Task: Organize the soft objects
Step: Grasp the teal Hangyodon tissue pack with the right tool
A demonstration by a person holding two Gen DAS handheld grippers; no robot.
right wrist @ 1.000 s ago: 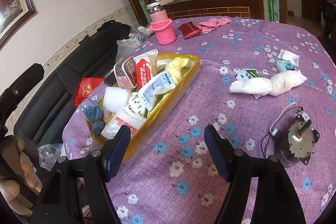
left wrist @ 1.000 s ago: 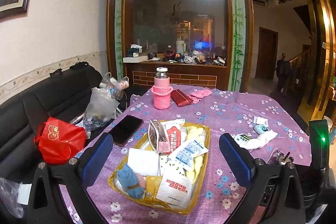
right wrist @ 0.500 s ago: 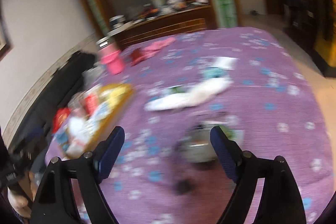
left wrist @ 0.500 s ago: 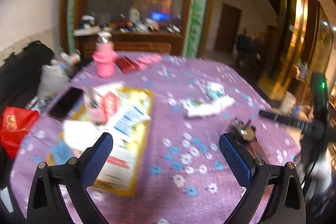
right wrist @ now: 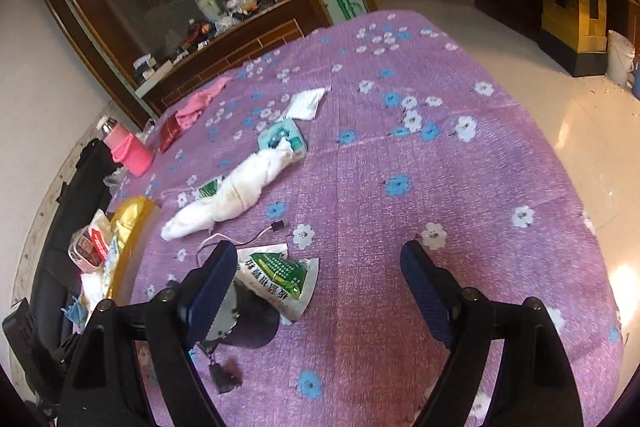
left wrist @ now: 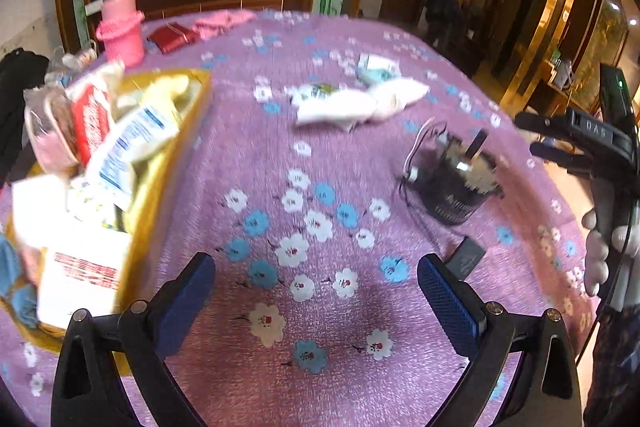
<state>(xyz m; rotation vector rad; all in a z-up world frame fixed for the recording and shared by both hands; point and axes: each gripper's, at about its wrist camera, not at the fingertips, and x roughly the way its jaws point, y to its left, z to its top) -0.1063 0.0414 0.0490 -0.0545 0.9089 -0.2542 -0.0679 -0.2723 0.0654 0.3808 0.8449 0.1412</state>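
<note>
Movement first: in the left wrist view, we find the left tongs swung away from the yellow tray, which a second ago sat squarely between their fingers; they now hang released over bare purple surface. We judge the tray is done with for now and a stray item is next. The white cloth bundle lies loose beyond, well apart from the tray, near a small motor.

In the right wrist view, the right tongs stand released, nothing between them. The white cloth bundle looks twisted, limp and crumpled. A green packet lies beside the left finger.
</note>
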